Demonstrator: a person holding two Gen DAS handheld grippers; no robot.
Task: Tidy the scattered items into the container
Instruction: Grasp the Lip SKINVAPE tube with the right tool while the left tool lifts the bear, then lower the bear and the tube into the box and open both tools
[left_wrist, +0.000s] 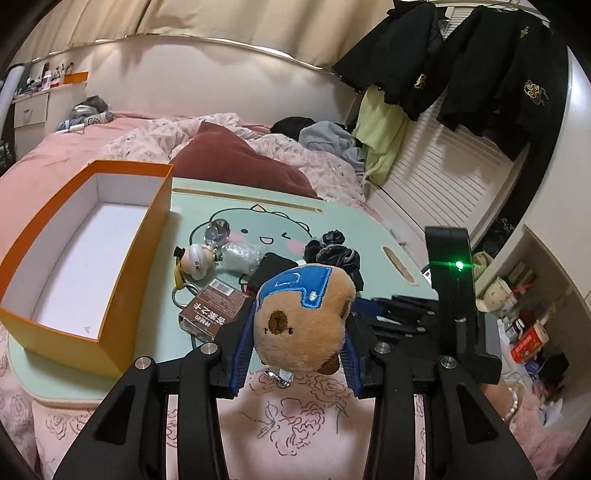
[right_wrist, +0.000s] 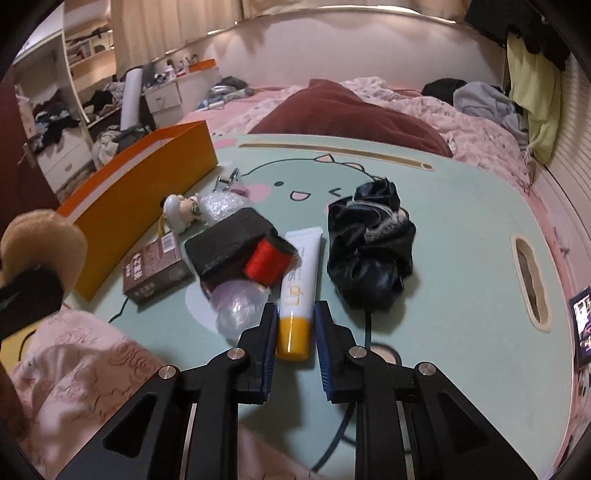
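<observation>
plush toy (left_wrist: 303, 325) sits clamped in my left gripper (left_wrist: 295, 350), lifted clear of the green lap table (left_wrist: 369, 229) and just right of the orange box (left_wrist: 55, 321), which is empty. my worry there is the soft body: the pads bite only its sides, so it could squeeze out or snag the box's near wall if i swing across too low. my right gripper (right_wrist: 295, 332) has its jaws drawn in around the yellow cap end of the white tube (right_wrist: 297, 291), well right of the box; whether the pads press yet i cannot tell for sure, though they look closed on it. a round cap invites the tube to pivot or slide out, and dragging it could knock the red spool (right_wrist: 267, 260) and clear bubble (right_wrist: 236, 306) lying just boxward of it.
</observation>
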